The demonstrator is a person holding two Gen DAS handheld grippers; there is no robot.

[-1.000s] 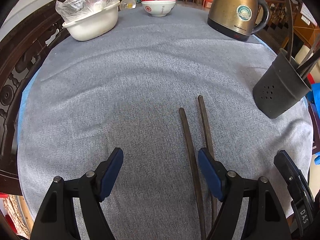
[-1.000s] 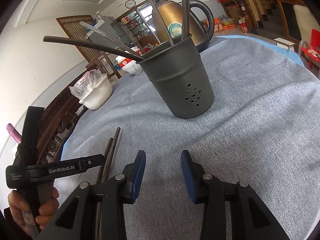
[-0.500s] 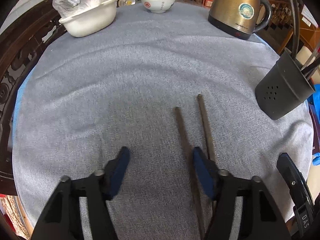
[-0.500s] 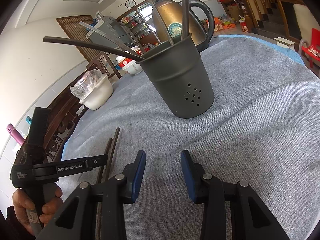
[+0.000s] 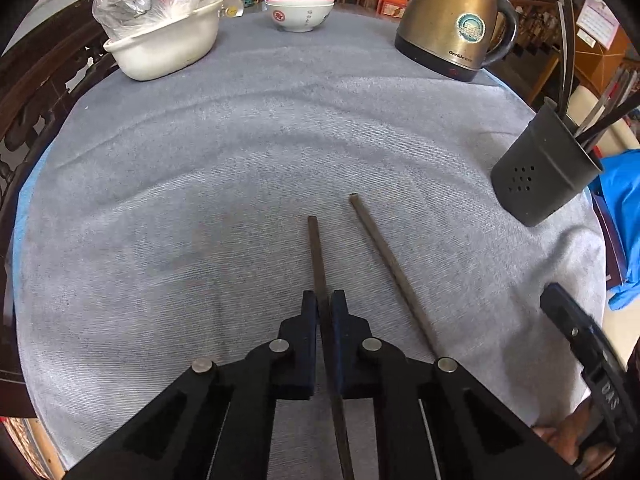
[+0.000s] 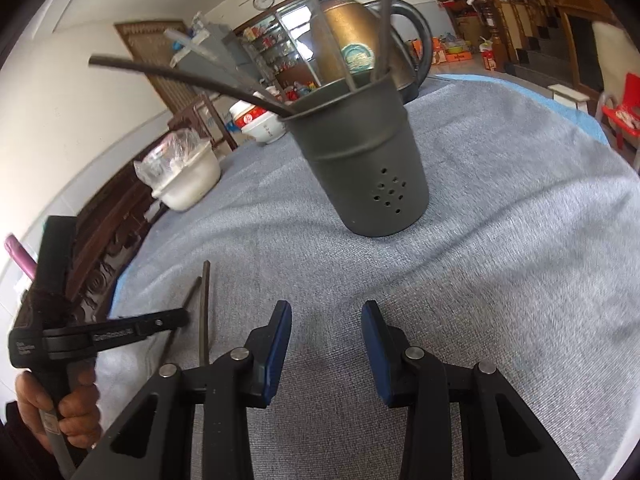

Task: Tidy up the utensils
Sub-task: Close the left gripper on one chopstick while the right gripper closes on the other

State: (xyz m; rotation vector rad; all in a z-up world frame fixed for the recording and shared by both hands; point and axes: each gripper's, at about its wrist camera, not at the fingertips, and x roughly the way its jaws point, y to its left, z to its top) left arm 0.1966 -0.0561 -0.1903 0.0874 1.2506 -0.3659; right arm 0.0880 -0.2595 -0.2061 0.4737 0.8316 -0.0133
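Left hand-held gripper (image 5: pixel 325 308) jaws just closed, now clamped on 1 chopstick (image 5: pixel 316 256); other chopstick (image 5: pixel 384 256) loose on surface (image 5: pixel 160 200). Right hand-held gripper (image 6: pixel 326 344) apart, empty. Next likely: lift toward holder (image 5: pixel 544 168).

Both tools are built from matte black plastic linkages joined by round silver pivot pins. The left gripper (image 5: pixel 325 300) carries dark blue pads on the inner faces of its jaws; brighter blue pads are seen on the right gripper (image 6: pixel 326 312). White lettering is printed along the side bar of the left tool, seen from the right wrist view, too blurred to be read. A black handle is gripped by the person's left hand (image 6: pixel 60 408).
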